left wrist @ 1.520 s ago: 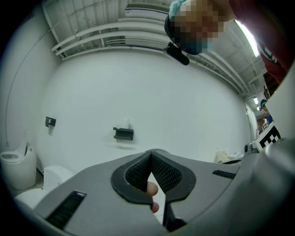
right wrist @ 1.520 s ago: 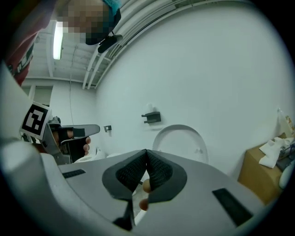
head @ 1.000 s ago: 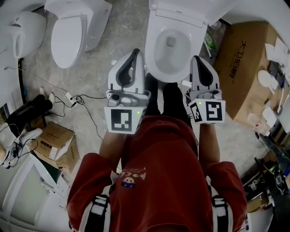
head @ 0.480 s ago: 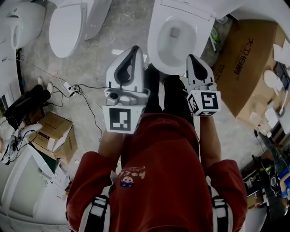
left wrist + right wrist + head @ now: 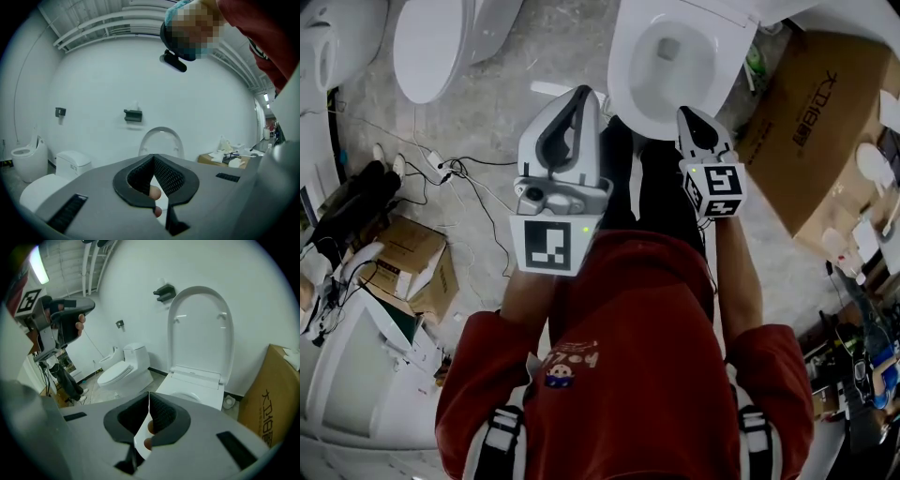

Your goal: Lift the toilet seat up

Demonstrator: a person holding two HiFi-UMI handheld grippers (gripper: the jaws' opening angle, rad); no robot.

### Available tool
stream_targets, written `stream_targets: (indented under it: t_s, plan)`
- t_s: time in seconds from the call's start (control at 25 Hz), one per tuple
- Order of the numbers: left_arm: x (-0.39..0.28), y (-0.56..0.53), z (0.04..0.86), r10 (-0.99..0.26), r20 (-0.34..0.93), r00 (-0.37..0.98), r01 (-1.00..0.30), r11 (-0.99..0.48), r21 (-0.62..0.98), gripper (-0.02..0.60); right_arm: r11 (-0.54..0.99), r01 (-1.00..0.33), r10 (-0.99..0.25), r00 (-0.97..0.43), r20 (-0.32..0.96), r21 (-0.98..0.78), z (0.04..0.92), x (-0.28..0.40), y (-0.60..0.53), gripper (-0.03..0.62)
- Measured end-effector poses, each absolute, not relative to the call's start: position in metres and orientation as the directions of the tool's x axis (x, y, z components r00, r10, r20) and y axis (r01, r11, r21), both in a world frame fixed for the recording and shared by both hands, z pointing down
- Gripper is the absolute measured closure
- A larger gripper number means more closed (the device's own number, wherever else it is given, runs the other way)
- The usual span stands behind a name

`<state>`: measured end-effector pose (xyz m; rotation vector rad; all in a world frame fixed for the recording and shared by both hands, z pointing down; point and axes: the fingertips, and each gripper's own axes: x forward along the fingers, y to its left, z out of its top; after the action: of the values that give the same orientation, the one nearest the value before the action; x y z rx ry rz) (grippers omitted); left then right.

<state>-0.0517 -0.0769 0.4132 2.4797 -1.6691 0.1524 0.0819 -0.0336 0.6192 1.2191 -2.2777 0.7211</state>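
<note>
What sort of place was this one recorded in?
Probably a storeroom or test area for bathroom fixtures, not a home bathroom: an open toilet stands near a closed toilet, with a cardboard box and loose cables around them.

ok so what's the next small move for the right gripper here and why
Probably open the right gripper and lower it to the front rim of the toilet seat. Its jaws are together and empty, short of the seat, which looks to lie flat while the lid stands up.

Bare storeroom, several toilets (image 5: 436, 47), cardboard boxes (image 5: 806, 122)
</note>
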Motion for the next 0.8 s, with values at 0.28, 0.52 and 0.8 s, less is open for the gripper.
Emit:
stream_targets:
  t_s: [0.28, 0.52, 0.8]
  plan:
    - [-0.052, -0.076, 0.429, -0.904, 0.194, 0.381, -0.925, -0.372, 0.082, 0.572, 0.577, -0.785, -0.447, -0.536, 0.716, -0.227, 0.676, 0.064, -0.008, 0.580]
    - [-0.054, -0.072, 0.445, -0.896, 0.228, 0.381, -0.925, -0.369, 0.093, 0.572, 0.650, -0.721, -0.309, -0.540, 0.783, -0.241, 0.720, 0.050, 0.013, 0.580]
    - [-0.064, -0.067, 0.457, -0.899, 0.252, 0.358, -0.934, -0.342, 0.106, 0.572, 0.741, -0.630, -0.184, -0.524, 0.831, -0.233, 0.752, 0.037, 0.031, 0.571]
